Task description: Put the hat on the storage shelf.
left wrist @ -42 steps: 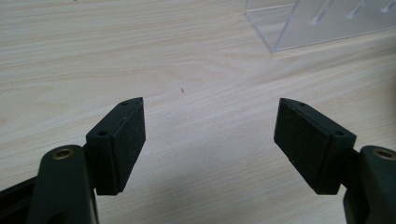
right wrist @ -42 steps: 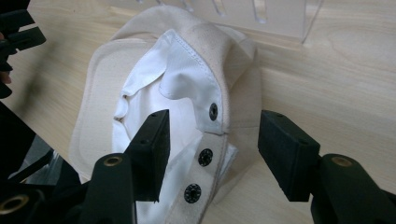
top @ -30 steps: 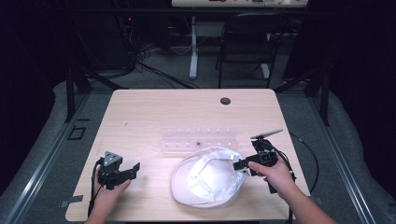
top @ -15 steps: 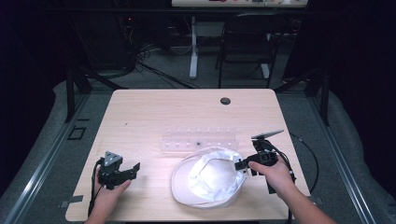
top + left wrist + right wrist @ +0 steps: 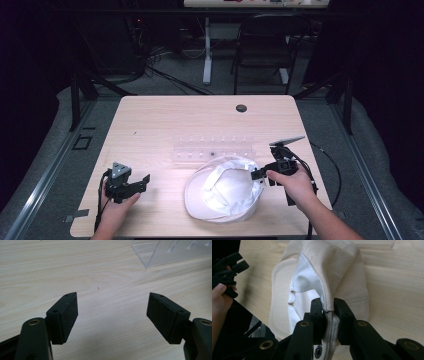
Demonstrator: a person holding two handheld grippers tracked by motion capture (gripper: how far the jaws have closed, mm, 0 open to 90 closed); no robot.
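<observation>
While the left hand (image 5: 114, 207) rests low at the near left edge of the tabletop (image 5: 165, 120), we see its forearm coming in from the bottom and the left tongs (image 5: 112, 312) pointing level across the bare wood, jaws spread wide with nothing between them. Our right hand (image 5: 295, 185) reaches in from the near right, wrist angled inward toward the white hat (image 5: 225, 190), which lies upside down on the tabletop near its front edge, just in front of a clear plastic rack (image 5: 212, 150). The right tongs (image 5: 327, 307) have just been closing and now pinch the hat's rim fabric between their 2 pads.
</observation>
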